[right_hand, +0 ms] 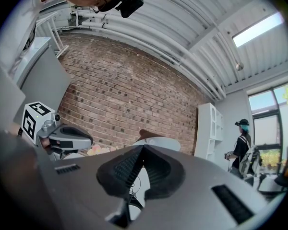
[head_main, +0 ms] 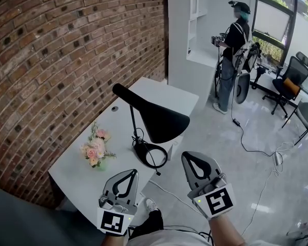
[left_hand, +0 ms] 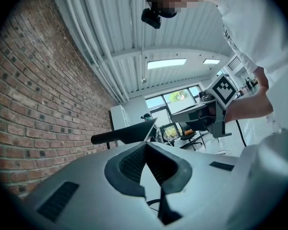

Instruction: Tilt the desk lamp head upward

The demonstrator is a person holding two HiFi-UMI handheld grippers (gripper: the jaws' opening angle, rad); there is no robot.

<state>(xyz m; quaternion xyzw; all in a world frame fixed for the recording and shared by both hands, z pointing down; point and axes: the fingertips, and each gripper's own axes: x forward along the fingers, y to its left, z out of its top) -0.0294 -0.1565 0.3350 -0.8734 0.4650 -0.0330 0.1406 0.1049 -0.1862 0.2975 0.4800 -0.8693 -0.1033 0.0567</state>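
Note:
A black desk lamp stands on the white desk (head_main: pixel 87 173). Its cone head (head_main: pixel 159 118) slopes down to the right on a thin stem above a round base (head_main: pixel 150 152). My left gripper (head_main: pixel 129 174) hovers over the desk's near edge, just short of the base, its jaws shut with nothing between them. My right gripper (head_main: pixel 191 157) hangs to the right of the base and below the head's rim, also shut and empty. Beyond the closed tips, the lamp head (left_hand: pixel 129 132) fills the left gripper view, and the lamp head (right_hand: pixel 158 142) rises behind them in the right gripper view.
A small pink flower bouquet (head_main: pixel 95 148) lies on the desk left of the lamp. A brick wall (head_main: pixel 51 60) runs along the desk's far side. A person (head_main: pixel 233 45) stands by a white shelf unit (head_main: pixel 195 29), with office chairs (head_main: pixel 287 83) and a floor cable (head_main: pixel 246 137) beyond.

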